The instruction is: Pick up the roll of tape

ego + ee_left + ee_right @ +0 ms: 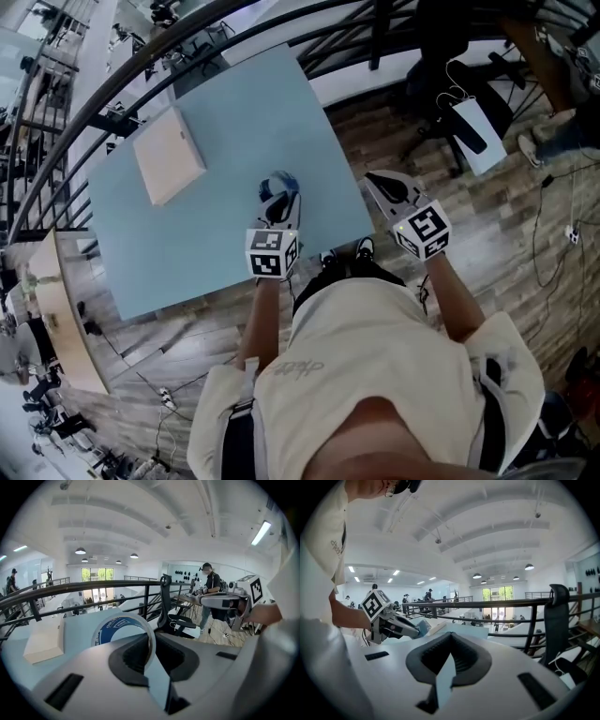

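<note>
Roll of tape standing upright in my left claw, over the near right part of the blue table.
I'm clamping the ring's wall, one jaw inside the hole. I'm judging it light, stiff and smooth-sided, so likely to swivel under a loose squeeze. My right claw is hanging empty, jaws together, off the table's right edge.

There is one roll of tape, white with a blue-printed core. There are two grippers, the left gripper and the right gripper. Each carries one cube with square markers, which makes two cubes: the left cube and the right cube. There is one pale blue worktop, and one flat tan box lies on it. One black office chair stands on the wooden floor beyond the worktop.
</note>
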`<state>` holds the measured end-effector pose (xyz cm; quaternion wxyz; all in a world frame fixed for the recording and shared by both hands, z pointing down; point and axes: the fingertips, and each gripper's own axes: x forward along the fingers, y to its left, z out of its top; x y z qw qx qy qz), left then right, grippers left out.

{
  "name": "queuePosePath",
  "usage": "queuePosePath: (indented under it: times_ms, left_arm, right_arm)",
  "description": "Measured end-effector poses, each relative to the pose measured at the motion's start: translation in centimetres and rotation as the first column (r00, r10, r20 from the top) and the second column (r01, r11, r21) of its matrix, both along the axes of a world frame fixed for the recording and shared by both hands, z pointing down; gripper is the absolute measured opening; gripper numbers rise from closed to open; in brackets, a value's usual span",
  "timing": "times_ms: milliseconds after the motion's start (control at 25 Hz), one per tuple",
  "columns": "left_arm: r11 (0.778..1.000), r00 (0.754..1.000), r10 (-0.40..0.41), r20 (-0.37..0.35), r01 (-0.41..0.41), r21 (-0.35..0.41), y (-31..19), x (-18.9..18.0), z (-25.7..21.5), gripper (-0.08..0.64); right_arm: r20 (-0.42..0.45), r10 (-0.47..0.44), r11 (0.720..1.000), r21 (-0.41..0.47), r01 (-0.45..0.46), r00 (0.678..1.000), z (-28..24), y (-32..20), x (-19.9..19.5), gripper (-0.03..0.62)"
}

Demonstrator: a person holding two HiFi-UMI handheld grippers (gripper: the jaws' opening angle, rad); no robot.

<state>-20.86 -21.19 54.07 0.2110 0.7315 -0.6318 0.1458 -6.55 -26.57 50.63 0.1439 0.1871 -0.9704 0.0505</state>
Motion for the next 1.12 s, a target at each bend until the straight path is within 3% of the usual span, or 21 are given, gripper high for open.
queuePosePath:
  times_ms: [480, 960, 1120]
  left_arm:
    - [0.985, 0.998, -0.042, 0.045, 0.034, 0.168, -1.3, -2.7, -7.7, 0.055]
    - [0.952, 0.994, -0.070, 0.085, 0.041, 0.303, -2.2, -3.9, -14.0, 0.055]
    - [0.939, 0.993, -0.085, 0.087, 0.050, 0.340, -2.3, -4.3, -15.4, 0.055]
  right_arm:
    - [0.065, 0.016, 0.993, 0.112, -0.023, 0.998, -5.8, -2.9, -0.9, 0.006]
    - [0.116, -0.005, 0.988, 0.152, -0.013, 0.993, -9.3, -3.3, -1.2, 0.006]
    - [0.169, -0.019, 0.992, 0.124, -0.002, 0.985, -10.4, -3.5, -1.2, 0.006]
